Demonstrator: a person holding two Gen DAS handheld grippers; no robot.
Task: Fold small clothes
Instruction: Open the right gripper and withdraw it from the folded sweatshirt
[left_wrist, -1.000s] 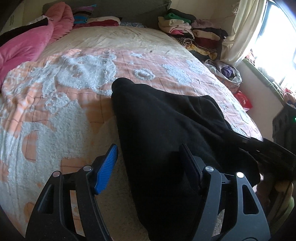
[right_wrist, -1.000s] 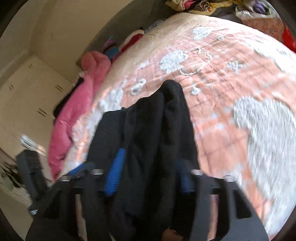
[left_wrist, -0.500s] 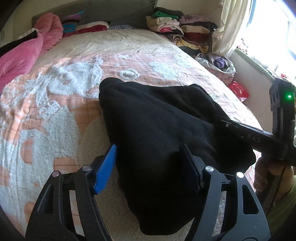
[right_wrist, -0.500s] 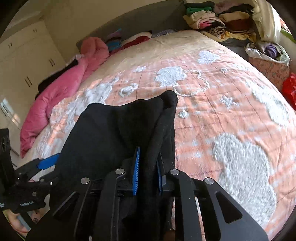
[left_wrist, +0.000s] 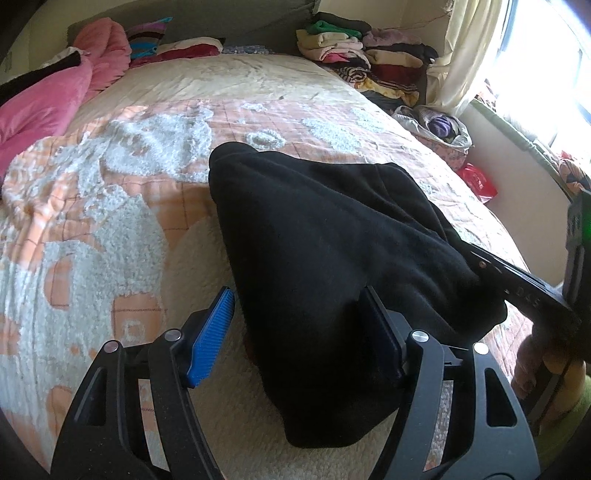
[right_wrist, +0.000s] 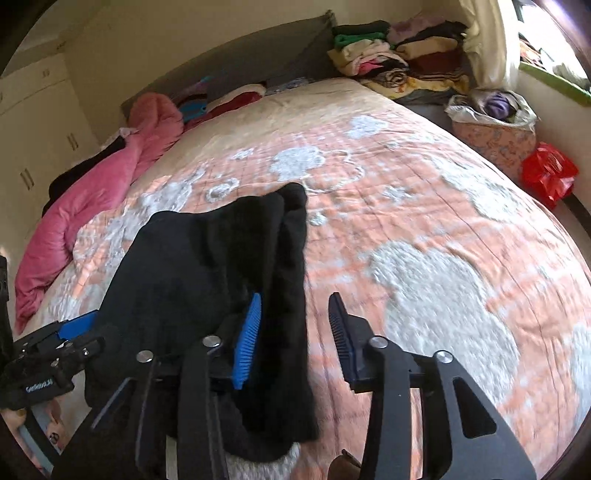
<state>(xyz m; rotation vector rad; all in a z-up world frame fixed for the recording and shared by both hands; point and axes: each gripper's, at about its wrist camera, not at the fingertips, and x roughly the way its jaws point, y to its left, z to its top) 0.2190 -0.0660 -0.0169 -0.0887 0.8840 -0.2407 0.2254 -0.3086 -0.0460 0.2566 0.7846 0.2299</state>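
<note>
A black fleece garment (left_wrist: 325, 243) lies bunched on the bed's near part; it also shows in the right wrist view (right_wrist: 207, 273). My left gripper (left_wrist: 299, 328) is open, its fingers standing either side of the garment's near end, the cloth draped over the right finger. My right gripper (right_wrist: 295, 332) is open, with the garment's right edge lying between its fingers. The right gripper's body (left_wrist: 524, 291) shows at the garment's right side in the left wrist view.
The bed has an orange and white fluffy blanket (right_wrist: 424, 236). A pink quilt (right_wrist: 96, 184) lies along its left side. Stacks of folded clothes (right_wrist: 399, 55) sit at the far right corner. A basket of clothes (right_wrist: 491, 125) and a red bag (right_wrist: 550, 173) stand beside the bed.
My right gripper was shut on the garment's edge half a second ago and has now opened. The garment has settled lower on the bed. The left gripper stays open.
</note>
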